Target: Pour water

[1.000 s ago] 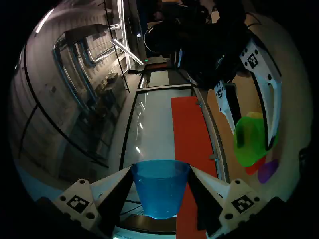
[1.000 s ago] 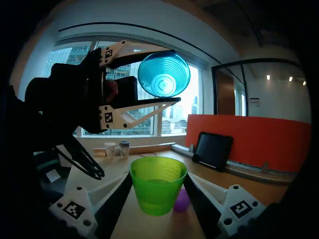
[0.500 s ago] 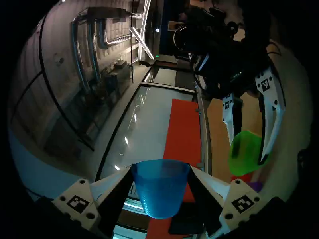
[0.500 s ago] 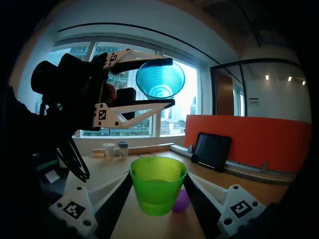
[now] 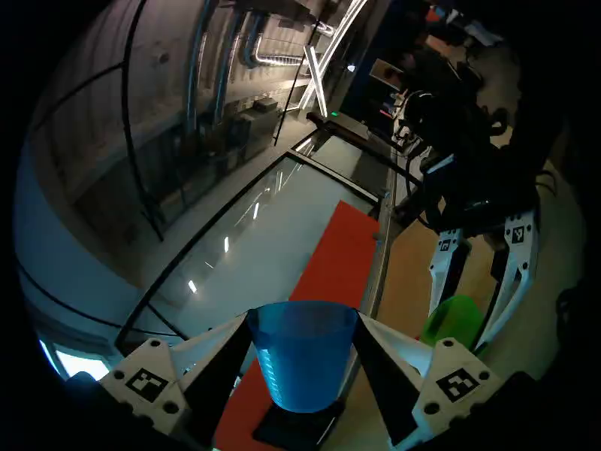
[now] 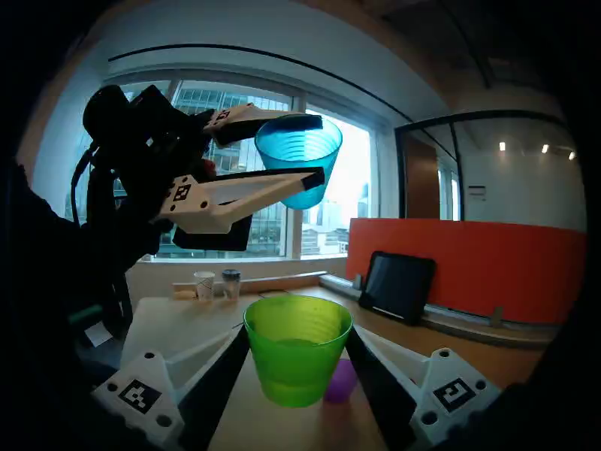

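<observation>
A translucent blue cup (image 5: pixel 302 353) sits between the fingers of my left gripper (image 5: pixel 302 357), which is shut on it. From the right gripper view the same blue cup (image 6: pixel 298 156) hangs high above the table, tilted, its mouth turned upward and toward the camera. My right gripper (image 6: pixel 298 361) is shut on a green cup (image 6: pixel 297 349) with some liquid low inside. In the left gripper view the green cup (image 5: pixel 451 319) and the right gripper (image 5: pixel 481 301) appear at the lower right, over the wooden table.
A purple cup (image 6: pixel 340 380) stands on the wooden table (image 6: pixel 315 425) just behind the green one. A dark tablet (image 6: pixel 396 286) leans on an orange partition (image 6: pixel 481 263). Two small cups (image 6: pixel 216 284) stand by the window sill.
The left gripper has rotated back toward upright with the blue cup, its mouth turning from facing the right camera to facing up. The green cup has stayed still.
</observation>
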Demonstrator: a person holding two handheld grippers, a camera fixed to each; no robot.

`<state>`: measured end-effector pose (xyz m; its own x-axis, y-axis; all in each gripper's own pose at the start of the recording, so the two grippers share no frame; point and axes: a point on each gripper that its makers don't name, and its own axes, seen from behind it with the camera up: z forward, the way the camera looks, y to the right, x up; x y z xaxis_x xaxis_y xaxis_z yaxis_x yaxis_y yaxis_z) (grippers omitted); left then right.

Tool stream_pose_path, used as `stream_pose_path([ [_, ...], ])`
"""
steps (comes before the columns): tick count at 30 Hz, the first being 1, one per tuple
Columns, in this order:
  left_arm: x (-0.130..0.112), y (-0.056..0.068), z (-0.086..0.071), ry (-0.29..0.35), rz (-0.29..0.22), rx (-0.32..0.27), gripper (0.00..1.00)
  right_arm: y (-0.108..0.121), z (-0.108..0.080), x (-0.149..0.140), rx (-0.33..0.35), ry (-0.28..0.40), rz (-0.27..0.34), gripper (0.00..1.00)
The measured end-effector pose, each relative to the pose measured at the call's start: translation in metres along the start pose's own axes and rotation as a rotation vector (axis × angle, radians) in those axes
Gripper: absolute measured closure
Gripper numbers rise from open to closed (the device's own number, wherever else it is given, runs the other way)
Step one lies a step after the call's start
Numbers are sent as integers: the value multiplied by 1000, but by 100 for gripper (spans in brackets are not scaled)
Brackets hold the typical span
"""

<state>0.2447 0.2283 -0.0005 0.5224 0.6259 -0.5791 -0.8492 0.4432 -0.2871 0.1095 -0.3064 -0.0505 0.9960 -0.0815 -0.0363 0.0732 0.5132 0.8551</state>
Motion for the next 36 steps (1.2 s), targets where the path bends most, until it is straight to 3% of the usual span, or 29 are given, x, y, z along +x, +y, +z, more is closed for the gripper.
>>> stream_pose_path([
  [10,-2,-5,-3,-14,-241,1,12,1,-1,6,-6,10,2,10],
  [21,-4,-14,-2,-16,-453,-1,12,2,-4,10,-10,17,6,10],
  [36,-8,-27,-2,8,-845,-11,11,4,-6,13,-15,28,13,10],
])
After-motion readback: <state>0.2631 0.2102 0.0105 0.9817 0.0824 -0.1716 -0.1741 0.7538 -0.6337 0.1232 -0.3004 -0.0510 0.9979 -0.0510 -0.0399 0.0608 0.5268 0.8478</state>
